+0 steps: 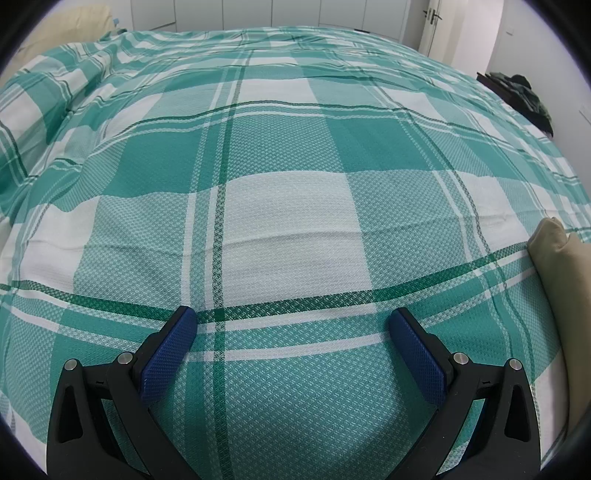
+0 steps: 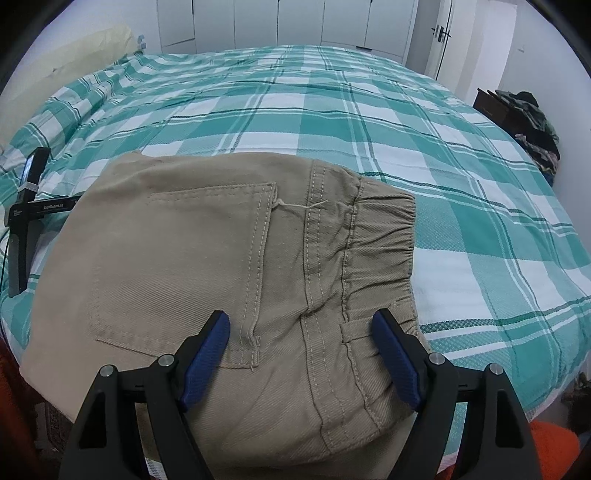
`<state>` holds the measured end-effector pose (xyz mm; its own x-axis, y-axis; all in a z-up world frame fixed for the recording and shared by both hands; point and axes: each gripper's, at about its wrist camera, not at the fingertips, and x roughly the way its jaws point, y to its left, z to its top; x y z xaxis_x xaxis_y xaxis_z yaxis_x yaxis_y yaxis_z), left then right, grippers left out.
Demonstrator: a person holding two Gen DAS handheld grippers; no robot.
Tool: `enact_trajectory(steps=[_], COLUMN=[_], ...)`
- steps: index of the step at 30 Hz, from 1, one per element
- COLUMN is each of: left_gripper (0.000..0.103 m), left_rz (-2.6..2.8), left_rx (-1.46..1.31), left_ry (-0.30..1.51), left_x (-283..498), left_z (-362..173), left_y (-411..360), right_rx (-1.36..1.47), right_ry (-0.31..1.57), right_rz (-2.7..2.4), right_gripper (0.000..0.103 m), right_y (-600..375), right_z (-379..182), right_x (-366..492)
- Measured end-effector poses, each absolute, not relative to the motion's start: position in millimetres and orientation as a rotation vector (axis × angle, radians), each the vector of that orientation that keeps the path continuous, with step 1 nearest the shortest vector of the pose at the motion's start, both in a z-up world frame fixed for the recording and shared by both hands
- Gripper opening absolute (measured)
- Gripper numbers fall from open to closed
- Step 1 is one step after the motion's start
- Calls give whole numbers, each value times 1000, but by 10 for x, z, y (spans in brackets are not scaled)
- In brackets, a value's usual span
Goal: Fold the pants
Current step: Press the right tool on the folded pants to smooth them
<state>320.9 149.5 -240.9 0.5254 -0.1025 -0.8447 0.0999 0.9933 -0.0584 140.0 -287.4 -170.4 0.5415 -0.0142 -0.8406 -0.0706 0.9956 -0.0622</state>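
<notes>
The beige pants (image 2: 207,258) lie folded into a compact bundle on the green-and-white checked bed cover (image 2: 480,184), back pocket up, elastic waistband toward the right. My right gripper (image 2: 301,325) hovers just above the bundle's near part, jaws open and empty. In the left wrist view only a beige corner of the pants (image 1: 557,258) shows at the right edge. My left gripper (image 1: 291,319) is open and empty over bare bed cover (image 1: 258,147), left of the pants. The left gripper's black body (image 2: 22,206) shows in the right wrist view, left of the bundle.
A pile of dark clothes (image 2: 532,122) sits on a stand beyond the bed's right side. A cream pillow (image 2: 74,59) lies at the far left of the bed. White wardrobe doors (image 2: 295,22) and a door stand behind.
</notes>
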Motion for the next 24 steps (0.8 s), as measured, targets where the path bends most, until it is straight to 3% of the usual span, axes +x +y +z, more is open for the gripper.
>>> enact_trajectory(steps=[24], left_gripper=[103], left_rz=[-103], left_rx=[-13], left_ry=[1006], left_x=[3231], left_z=[-2412], left_y=[1479], right_rx=[-55], right_ry=[896], right_rz=[142], right_gripper=[81], right_y=[-2999], right_z=[-1717], right_x=[1258])
